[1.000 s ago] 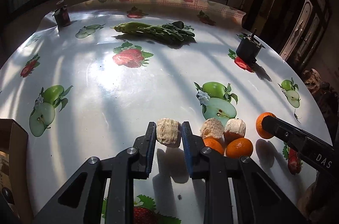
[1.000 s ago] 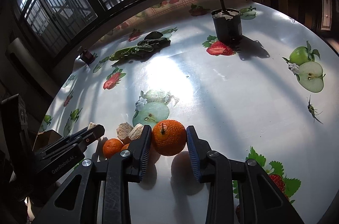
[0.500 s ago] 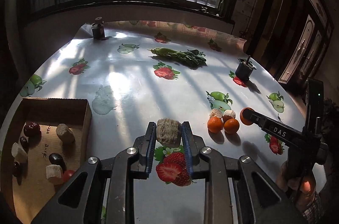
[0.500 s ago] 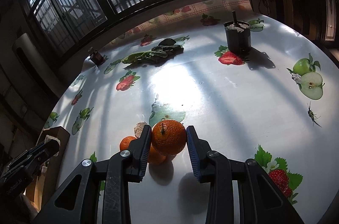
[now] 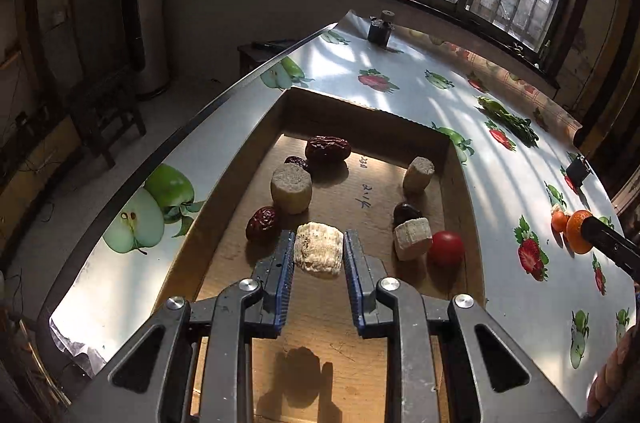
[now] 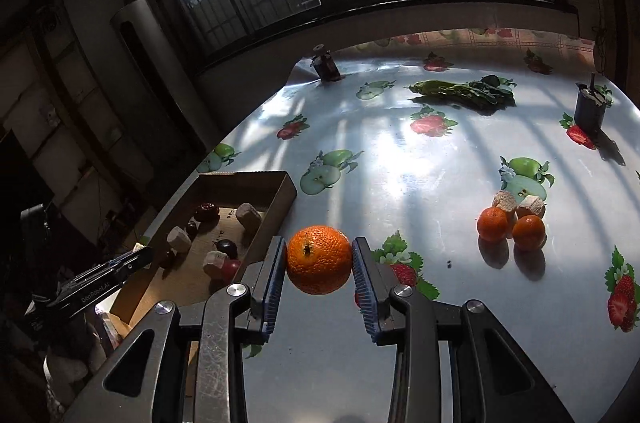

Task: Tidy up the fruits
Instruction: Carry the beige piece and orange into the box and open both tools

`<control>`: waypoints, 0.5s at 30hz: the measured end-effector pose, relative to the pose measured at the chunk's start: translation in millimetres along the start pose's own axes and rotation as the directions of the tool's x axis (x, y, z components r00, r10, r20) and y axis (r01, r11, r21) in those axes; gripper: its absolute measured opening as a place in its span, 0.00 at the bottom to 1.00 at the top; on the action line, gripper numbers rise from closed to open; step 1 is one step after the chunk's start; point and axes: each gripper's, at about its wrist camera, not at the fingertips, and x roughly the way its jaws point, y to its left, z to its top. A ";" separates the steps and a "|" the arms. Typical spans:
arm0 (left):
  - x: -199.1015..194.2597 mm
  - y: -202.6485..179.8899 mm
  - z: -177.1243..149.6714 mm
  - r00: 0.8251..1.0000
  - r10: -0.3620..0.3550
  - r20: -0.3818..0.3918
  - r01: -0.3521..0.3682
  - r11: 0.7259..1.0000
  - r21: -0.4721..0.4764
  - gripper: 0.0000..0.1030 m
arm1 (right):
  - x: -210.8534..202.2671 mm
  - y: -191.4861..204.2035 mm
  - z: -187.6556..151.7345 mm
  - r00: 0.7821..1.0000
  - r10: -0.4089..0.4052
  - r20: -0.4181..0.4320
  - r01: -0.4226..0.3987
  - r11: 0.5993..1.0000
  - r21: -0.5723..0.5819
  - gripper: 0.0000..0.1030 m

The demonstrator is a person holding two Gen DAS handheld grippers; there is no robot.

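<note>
while the cardboard box (image 5: 460, 175) on the table (image 6: 440, 159) already holds dates and pale chunks, the left gripper (image 5: 318, 255) jaws pinch another pale chunk (image 5: 319, 255) above it; the right gripper (image 6: 319, 265) jaws clamp an orange (image 6: 319, 260) beside the box, and two small oranges (image 6: 510, 229) with two chunks wait on the table.

left claw (image 5: 318, 255) carried pale chunk (image 5: 319, 255) over cardboard box (image 5: 460, 179), right claw (image 6: 319, 265) lifted orange (image 6: 319, 260) boxward

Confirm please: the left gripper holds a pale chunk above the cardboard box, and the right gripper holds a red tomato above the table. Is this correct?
Not fully. The right gripper holds an orange, not a red tomato, as the right wrist view shows. The rest is right: the left gripper holds a pale chunk above the cardboard box.
</note>
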 end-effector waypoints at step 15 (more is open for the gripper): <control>47.1 10.4 2.2 0.990 0.039 -0.138 -0.040 0.999 -0.007 0.23 | 115.9 116.4 -46.4 0.975 -0.045 -0.219 -0.019 0.960 -0.279 0.36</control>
